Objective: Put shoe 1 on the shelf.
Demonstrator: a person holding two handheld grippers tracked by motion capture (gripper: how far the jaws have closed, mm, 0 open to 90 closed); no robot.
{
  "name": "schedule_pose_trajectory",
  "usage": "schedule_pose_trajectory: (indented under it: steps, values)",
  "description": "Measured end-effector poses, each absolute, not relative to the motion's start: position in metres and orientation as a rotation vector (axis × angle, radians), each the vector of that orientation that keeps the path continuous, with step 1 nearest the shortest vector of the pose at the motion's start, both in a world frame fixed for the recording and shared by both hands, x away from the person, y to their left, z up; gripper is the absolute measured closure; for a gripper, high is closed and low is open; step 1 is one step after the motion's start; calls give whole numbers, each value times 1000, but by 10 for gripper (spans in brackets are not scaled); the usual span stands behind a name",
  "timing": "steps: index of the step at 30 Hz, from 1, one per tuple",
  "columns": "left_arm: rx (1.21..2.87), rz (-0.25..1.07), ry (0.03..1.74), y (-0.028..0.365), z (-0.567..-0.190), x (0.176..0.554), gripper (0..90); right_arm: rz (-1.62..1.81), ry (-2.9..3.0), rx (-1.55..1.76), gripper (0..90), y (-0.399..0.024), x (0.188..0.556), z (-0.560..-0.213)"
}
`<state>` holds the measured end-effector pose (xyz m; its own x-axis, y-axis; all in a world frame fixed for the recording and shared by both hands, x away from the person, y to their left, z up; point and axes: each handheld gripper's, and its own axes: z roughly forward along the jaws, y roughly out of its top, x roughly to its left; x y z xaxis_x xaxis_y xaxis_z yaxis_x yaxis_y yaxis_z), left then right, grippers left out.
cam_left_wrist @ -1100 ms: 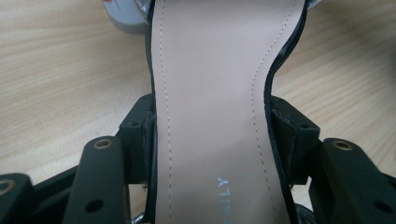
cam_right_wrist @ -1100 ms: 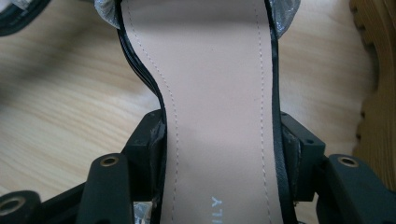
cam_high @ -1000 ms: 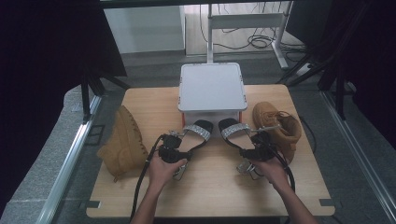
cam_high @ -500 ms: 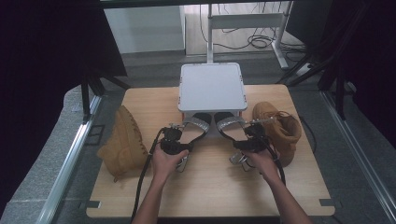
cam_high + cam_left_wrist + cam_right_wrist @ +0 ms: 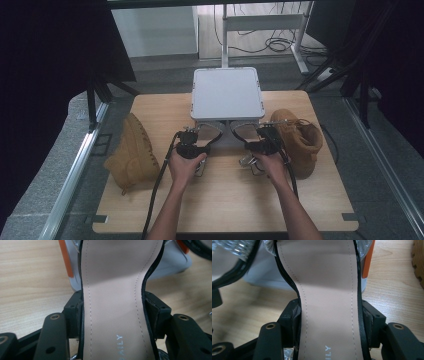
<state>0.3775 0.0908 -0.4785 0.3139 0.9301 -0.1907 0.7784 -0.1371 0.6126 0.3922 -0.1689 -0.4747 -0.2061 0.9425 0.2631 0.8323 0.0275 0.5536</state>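
Each hand holds a gripper shut on a black-edged sandal with a beige insole and a silver strap. My left gripper [image 5: 196,143] [image 5: 113,315] clamps the left sandal [image 5: 209,132] [image 5: 112,290] across its narrow waist. In the same way my right gripper [image 5: 259,143] [image 5: 330,322] clamps the right sandal [image 5: 243,130] [image 5: 329,290]. Both sandals point away from the person, side by side. Their toes reach the front edge of a pale grey lidded box [image 5: 227,94] with orange clips [image 5: 66,261] [image 5: 368,260]. Their heels are hidden behind the grippers.
On the wooden table [image 5: 220,205], a tan boot [image 5: 131,156] lies on its side at the left. A second tan boot [image 5: 299,141] stands upright at the right, close to the right hand. A metal rail [image 5: 75,180] runs along the left.
Both hands have carried their sandals forward toward the grey box and slightly inward. The sandal toes now meet the box's front edge. The boots have not moved.
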Motion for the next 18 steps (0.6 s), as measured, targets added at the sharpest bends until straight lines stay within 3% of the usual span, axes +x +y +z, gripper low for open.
schedule_pose_trajectory:
  steps: [18]
  values:
    - [1893,299,1604,83,-496,396,418,869,2033,1950,425,-153,411,-489]
